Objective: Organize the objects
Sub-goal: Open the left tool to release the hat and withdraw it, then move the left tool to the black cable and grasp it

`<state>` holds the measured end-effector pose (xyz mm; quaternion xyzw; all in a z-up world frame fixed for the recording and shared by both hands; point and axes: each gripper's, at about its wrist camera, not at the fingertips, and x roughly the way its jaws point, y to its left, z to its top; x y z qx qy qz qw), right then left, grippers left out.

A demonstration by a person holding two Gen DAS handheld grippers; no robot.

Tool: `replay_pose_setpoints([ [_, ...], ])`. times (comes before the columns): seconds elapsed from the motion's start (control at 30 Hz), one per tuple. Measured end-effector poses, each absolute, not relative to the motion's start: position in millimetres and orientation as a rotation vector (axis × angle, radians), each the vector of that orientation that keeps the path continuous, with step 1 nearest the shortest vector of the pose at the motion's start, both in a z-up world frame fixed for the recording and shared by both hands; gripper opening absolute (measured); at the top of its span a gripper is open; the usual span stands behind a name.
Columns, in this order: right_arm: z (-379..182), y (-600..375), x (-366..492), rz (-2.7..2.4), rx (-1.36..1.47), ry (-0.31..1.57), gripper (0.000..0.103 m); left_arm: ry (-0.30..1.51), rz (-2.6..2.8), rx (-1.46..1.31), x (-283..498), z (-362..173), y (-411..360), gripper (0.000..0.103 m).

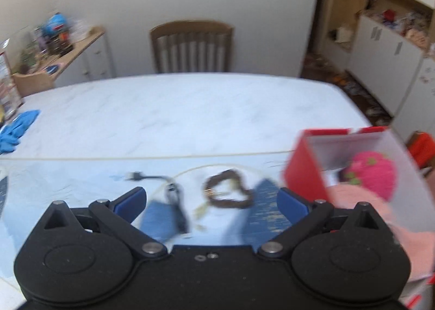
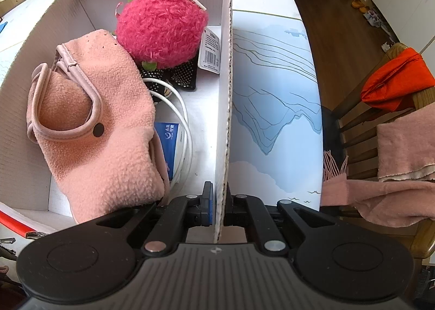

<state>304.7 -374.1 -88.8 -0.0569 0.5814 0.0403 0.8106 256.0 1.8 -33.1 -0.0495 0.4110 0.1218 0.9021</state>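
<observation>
A red-and-white cardboard box [image 2: 227,92] stands on the table, and my right gripper [image 2: 219,201] is shut on its right wall. Inside lie a pink fleece pouch [image 2: 103,125], a fuzzy pink strawberry plush [image 2: 161,27], a white cable [image 2: 182,109], a blue packet [image 2: 170,138] and a black dotted item [image 2: 182,73]. In the blurred left wrist view my left gripper [image 1: 211,201] hangs wide open above the table with nothing between its fingers. Below it lie a brown looped cord [image 1: 228,190], a black cable [image 1: 152,178] and a blue packet [image 1: 160,220]. The box [image 1: 307,171] sits to its right.
A wooden chair [image 1: 191,46] stands at the table's far side and a blue cloth [image 1: 16,130] lies at the left edge. Right of the table, another chair carries an orange cloth [image 2: 397,79] and a pink scarf [image 2: 394,168]. A cluttered sideboard [image 1: 68,49] stands back left.
</observation>
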Motion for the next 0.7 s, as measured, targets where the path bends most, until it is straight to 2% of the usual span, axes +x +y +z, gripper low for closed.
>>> replay_pose_setpoints([
  [0.53,-90.3,-371.2,306.2,0.058,-0.124,1.266,0.005,1.008,0.357,-0.089,290.9,-119.2,53.1,0.098],
  [0.7,-91.9,-369.7,308.3,0.051,-0.122,1.276,0.005,1.039,0.385,-0.098,296.7,-133.1,59.7,0.09],
])
